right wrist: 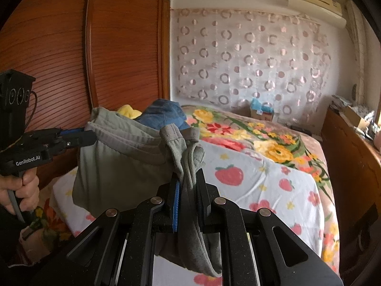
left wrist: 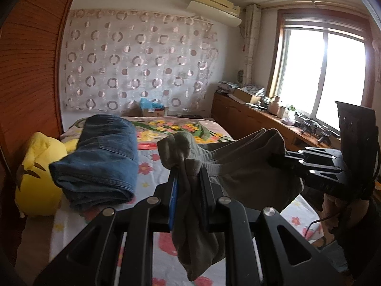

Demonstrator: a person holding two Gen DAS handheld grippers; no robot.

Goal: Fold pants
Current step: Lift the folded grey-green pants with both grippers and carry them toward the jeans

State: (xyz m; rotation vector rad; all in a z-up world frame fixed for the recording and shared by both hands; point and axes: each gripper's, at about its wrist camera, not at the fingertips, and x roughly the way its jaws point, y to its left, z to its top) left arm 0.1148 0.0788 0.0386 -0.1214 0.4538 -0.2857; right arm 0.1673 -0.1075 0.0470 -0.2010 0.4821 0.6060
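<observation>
Grey-green pants (left wrist: 245, 166) hang in the air above the bed, stretched by the waistband between my two grippers. My left gripper (left wrist: 188, 174) is shut on one end of the waistband; it also shows at the left of the right wrist view (right wrist: 91, 135). My right gripper (right wrist: 189, 178) is shut on the other end; it shows at the right of the left wrist view (left wrist: 273, 159). The pants (right wrist: 123, 162) sag below both grips, and the legs are partly hidden behind the gripper bodies.
Folded blue jeans (left wrist: 102, 159) lie on the bed (left wrist: 152, 164) at the left, next to a yellow plush toy (left wrist: 38, 178). A wooden wardrobe (right wrist: 83, 47) stands left of the bed. A wooden sideboard (left wrist: 250, 116) with clutter runs under the window at the right.
</observation>
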